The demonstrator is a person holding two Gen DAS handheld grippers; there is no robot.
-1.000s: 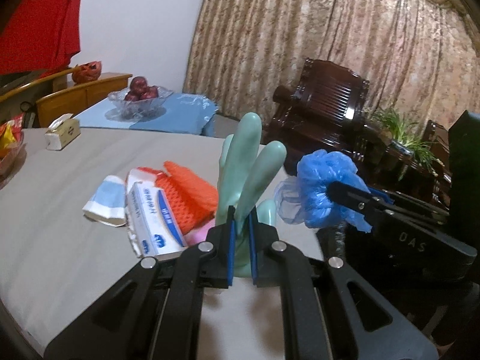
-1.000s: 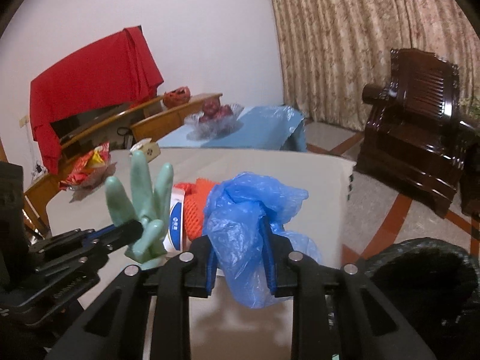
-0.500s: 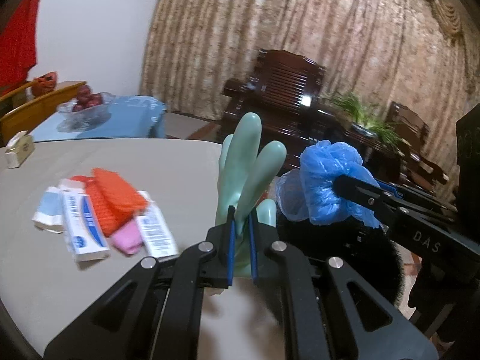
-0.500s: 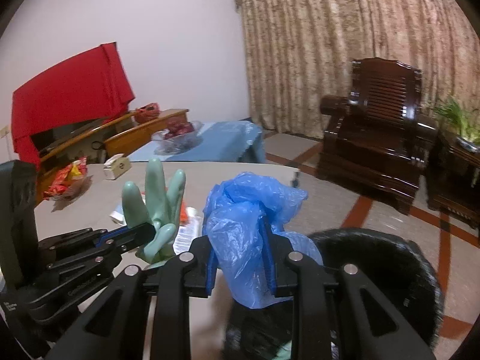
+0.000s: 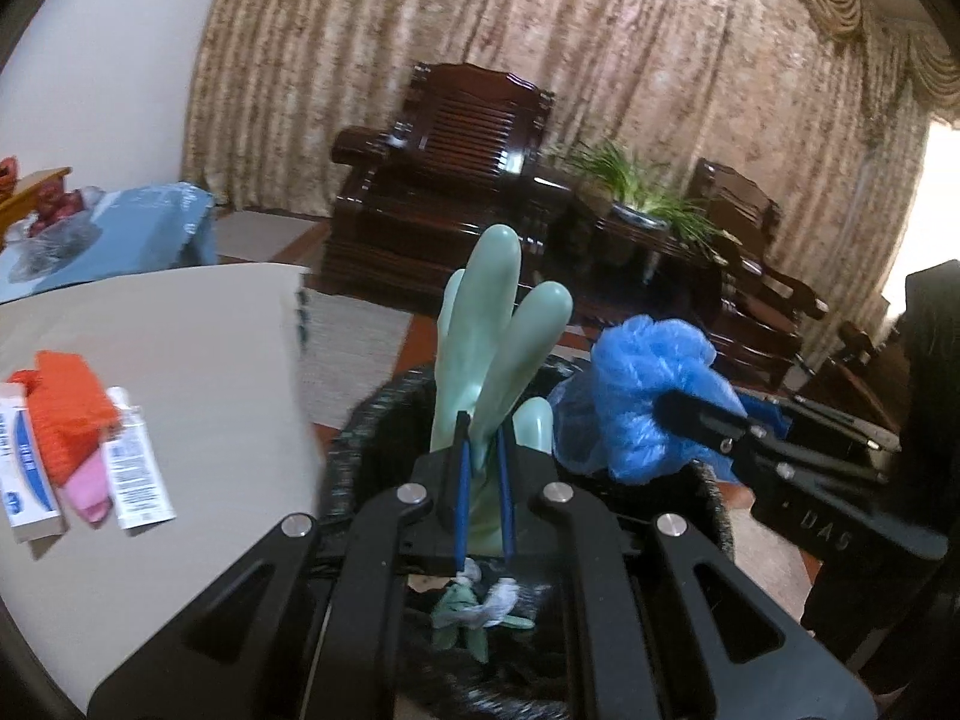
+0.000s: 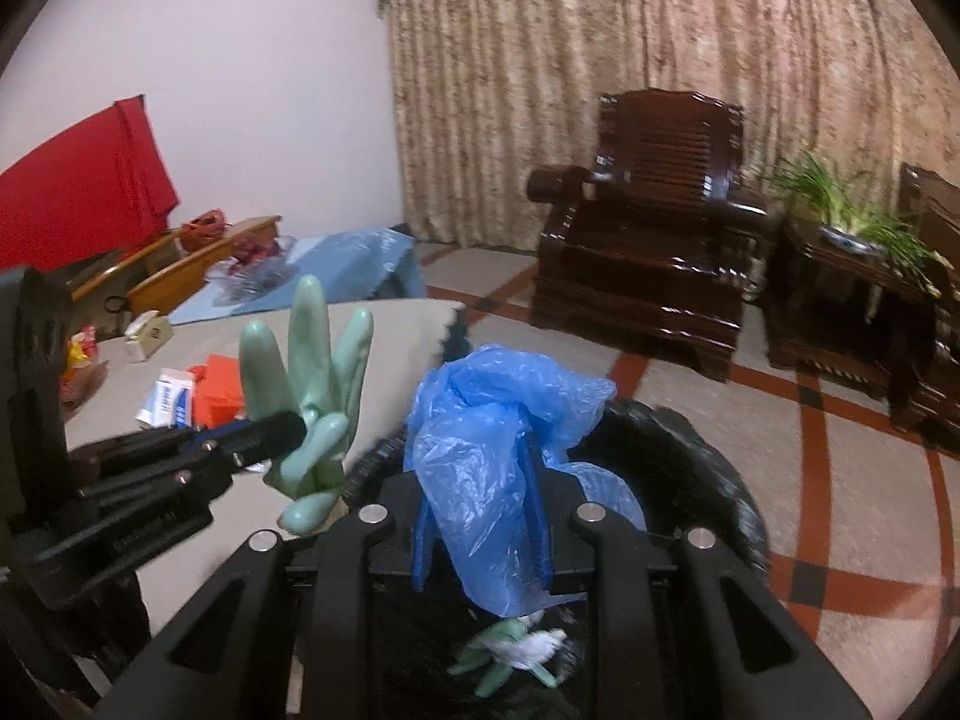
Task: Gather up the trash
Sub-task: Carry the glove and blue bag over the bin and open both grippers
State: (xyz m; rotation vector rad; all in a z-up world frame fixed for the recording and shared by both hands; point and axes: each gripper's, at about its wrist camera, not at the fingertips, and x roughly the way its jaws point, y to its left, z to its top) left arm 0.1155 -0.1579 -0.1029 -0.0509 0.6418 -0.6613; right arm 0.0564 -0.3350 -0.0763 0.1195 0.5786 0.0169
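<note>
Left wrist, smooth rubber glove (image 5: 501,336), crinkled plastic bag (image 5: 651,396)

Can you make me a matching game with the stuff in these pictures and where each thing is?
Things:
1. green rubber glove
2. blue plastic bag
3. orange net
4. crumpled green and white scrap

Places:
A. lying on the table
B. pinched in the right claw
C. down inside the black bin bag
D. pinched in the left claw

Pairs: 1-D, 2-B, 3-A, 4-C
</note>
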